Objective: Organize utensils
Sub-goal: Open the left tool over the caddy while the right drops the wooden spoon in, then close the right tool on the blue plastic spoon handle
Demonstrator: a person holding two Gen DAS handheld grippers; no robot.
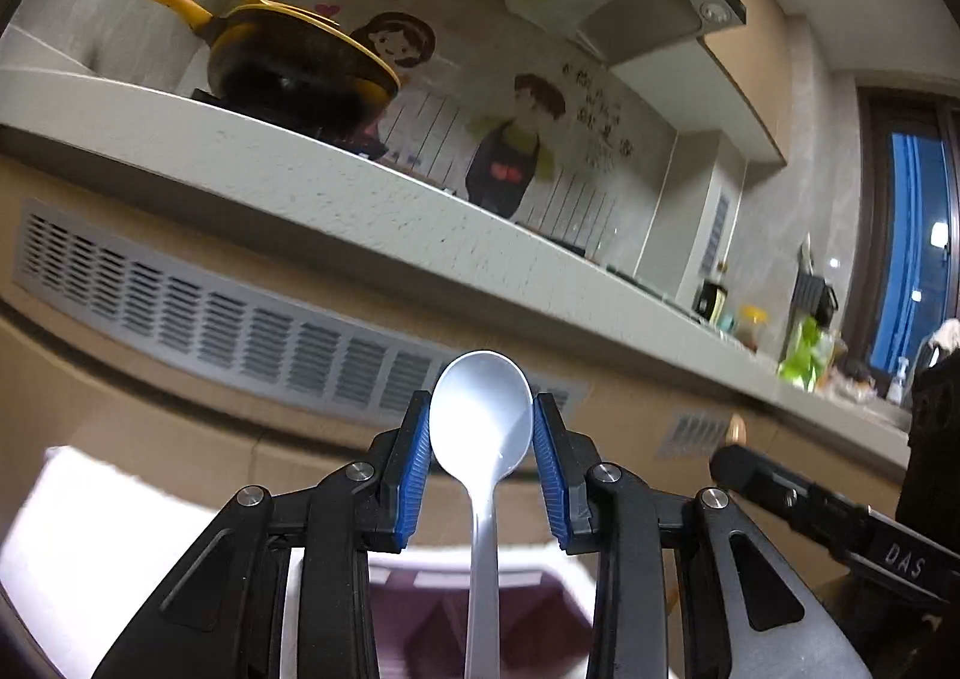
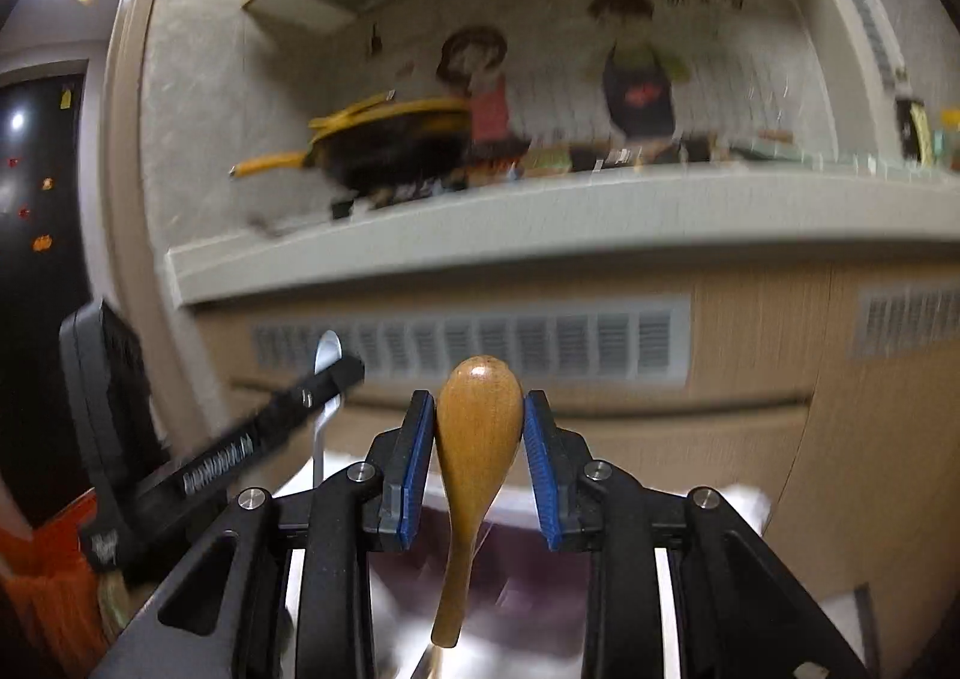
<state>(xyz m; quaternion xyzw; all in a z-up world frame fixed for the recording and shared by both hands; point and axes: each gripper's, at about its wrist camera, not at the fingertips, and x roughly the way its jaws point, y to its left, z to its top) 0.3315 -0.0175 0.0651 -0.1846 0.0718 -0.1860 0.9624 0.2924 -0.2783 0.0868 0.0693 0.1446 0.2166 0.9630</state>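
Note:
My left gripper (image 1: 481,415) is shut on the bowl of a white plastic spoon (image 1: 482,427), held upright with its handle hanging down toward a dark purple container (image 1: 516,619) below. My right gripper (image 2: 479,415) is shut on the bowl of a brown wooden spoon (image 2: 477,427), also upright, handle hanging down over the dark purple container (image 2: 528,589). The left gripper (image 2: 336,373) with the white spoon (image 2: 329,349) shows at the left of the right wrist view. The right gripper's finger (image 1: 780,481) shows at the right of the left wrist view.
A grey kitchen counter edge (image 1: 360,199) runs above, with cabinet fronts and vent grilles (image 1: 240,319) below it. A yellow-handled pan (image 1: 288,61) sits on the stove. Bottles and jars (image 1: 804,355) stand far right. An orange object (image 2: 42,559) is at the lower left.

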